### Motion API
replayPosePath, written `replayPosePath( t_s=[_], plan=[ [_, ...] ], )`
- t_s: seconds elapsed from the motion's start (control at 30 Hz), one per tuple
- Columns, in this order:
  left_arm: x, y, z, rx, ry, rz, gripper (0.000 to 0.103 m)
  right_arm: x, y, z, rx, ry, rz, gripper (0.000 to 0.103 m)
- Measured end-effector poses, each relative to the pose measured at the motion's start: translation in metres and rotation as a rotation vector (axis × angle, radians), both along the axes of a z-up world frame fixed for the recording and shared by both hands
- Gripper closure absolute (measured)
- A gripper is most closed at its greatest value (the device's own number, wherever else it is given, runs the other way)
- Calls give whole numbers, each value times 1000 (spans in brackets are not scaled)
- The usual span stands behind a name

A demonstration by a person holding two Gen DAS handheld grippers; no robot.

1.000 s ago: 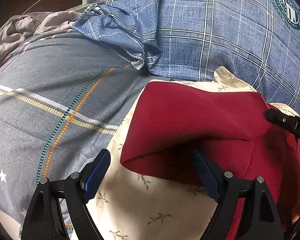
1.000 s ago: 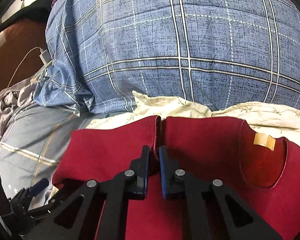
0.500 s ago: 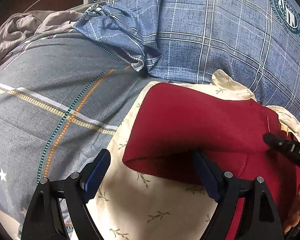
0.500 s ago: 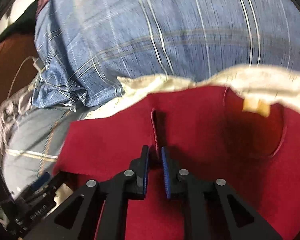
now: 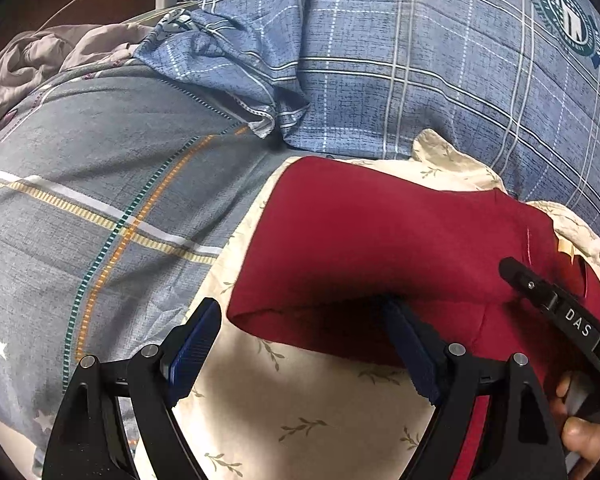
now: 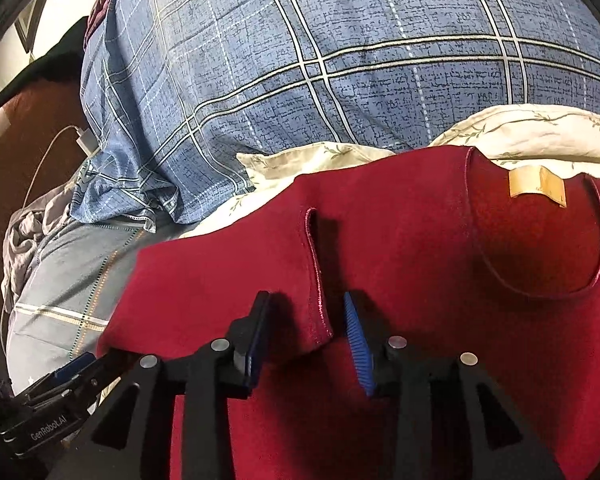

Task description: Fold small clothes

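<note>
On the bed, our right claw (image 6: 310, 338) and left claw (image 5: 304, 354) both gape apart around the red garment's (image 6: 400, 240) folded sleeve.

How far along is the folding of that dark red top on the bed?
One fold looks done: a side of the dark red fabric top lies doubled over toward the middle. Nothing is gripped now; the right gripper stands open around the hemmed edge, and the left gripper is open too. The neckline side with the tan label lies unfolded.

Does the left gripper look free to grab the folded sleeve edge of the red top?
Probably yes: the left gripper is open, and the red top has its folded edge lying between the fingers, unobstructed.
</note>
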State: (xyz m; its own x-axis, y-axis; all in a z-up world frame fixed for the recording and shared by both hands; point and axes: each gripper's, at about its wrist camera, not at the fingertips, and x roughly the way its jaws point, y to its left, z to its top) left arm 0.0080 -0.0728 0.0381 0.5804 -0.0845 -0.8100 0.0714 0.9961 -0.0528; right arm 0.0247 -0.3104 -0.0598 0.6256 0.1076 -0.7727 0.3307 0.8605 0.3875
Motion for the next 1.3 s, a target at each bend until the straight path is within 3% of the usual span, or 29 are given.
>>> replayPosePath(
  t_s=[0.27,0.87,0.93,0.97,1.0,1.03,1.13,1.3],
  plan=[
    [-5,-3,-2,14,2,-15,19,2,3,-2,-20,7,14,60],
    [-3,0,-2,16,8,-22,19,2,4,-2,-27,7,12,60],
    [-1,0,-3,19,11,-24,19,3,6,-1,-45,15,7,63],
    [0,0,-3,18,12,-26,19,3,8,1,-63,21,2,70],
    [0,0,-3,17,13,-27,19,3,10,3,-80,27,-1,86],
    [1,1,-2,14,11,-27,19,2,12,5,-91,32,1,92],
    [2,8,3,-7,-2,-17,19,-4,16,18,-103,1,12,94],
    [2,32,13,-84,-27,36,19,-26,-3,54,-35,-61,-22,95]
  ],
)
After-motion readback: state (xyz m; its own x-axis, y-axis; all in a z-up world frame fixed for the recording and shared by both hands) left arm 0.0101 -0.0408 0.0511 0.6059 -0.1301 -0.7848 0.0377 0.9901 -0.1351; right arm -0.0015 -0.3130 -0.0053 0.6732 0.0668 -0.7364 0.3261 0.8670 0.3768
